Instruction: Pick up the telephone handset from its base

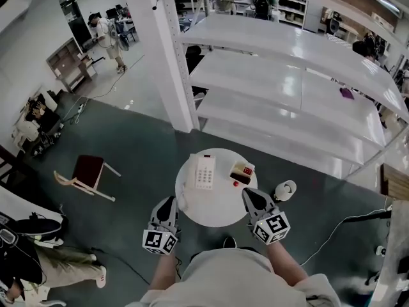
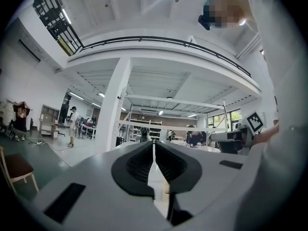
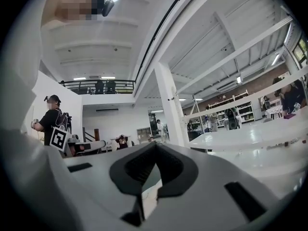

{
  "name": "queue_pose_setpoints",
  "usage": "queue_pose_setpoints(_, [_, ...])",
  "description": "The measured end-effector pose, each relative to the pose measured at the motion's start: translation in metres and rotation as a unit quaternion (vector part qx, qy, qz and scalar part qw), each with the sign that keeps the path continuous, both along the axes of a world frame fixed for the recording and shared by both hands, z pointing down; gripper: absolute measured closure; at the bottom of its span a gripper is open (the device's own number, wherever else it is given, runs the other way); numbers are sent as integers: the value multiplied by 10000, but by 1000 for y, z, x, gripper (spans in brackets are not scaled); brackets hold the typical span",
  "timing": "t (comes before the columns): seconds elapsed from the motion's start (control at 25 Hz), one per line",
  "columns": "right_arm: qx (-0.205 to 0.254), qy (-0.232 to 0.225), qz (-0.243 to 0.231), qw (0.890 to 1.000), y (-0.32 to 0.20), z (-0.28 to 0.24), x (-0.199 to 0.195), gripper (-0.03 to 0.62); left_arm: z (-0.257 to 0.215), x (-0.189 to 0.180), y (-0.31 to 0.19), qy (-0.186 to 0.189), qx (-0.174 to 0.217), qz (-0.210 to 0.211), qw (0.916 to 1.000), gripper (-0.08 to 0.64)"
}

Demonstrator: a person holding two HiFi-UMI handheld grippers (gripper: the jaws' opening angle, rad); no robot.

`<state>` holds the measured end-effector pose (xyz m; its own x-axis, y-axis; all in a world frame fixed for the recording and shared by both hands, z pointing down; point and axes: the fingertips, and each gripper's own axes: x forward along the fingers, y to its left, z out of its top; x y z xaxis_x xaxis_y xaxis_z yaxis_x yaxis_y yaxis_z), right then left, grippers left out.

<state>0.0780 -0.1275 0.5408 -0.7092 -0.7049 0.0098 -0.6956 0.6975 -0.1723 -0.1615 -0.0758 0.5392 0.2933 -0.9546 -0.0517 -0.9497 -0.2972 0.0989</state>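
Note:
A white telephone (image 1: 204, 171) lies on a small round white table (image 1: 217, 213) in the head view. At this size its handset cannot be told apart from the base. My left gripper (image 1: 170, 202) hovers at the table's near left edge, a short way from the phone. My right gripper (image 1: 248, 194) is over the near right edge. In the left gripper view the left gripper (image 2: 153, 146) has its jaws closed together with nothing between them. The right gripper (image 3: 155, 146) looks the same in its own view. Neither gripper view shows the phone.
A small red and dark box (image 1: 242, 171) sits on the table right of the phone. A white cup-like thing (image 1: 285, 189) stands on the floor at the right. A wooden chair (image 1: 86, 173) is at the left. A tall white shelf rack (image 1: 287, 88) rises behind the table.

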Motion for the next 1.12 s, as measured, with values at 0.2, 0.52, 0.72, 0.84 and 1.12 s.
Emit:
queue_pose_setpoints(0.2, [29, -38, -41, 10000, -23, -3, 6, 583, -2, 7, -21, -56, -25, -10, 10000, 532])
queue_pose_setpoints(0.52, [54, -14, 2, 10000, -37, -8, 5, 583, 1, 10, -36, -65, -64, 82, 9999, 532])
queue_pose_setpoints(0.72, [37, -56, 101, 9999, -41, -7, -2, 583, 6, 5, -42, -83, -133, 164, 9997, 532])
queue_pose_setpoints(0.84, [31, -55, 142, 9999, -43, -8, -9, 583, 6, -1, -48, -181, -186, 212, 9994, 532])
queue_pose_setpoints(1.12, [-6, -64, 280, 9996, -44, -12, -17, 583, 10, -8, -57, -132, -312, 333, 9989, 532])
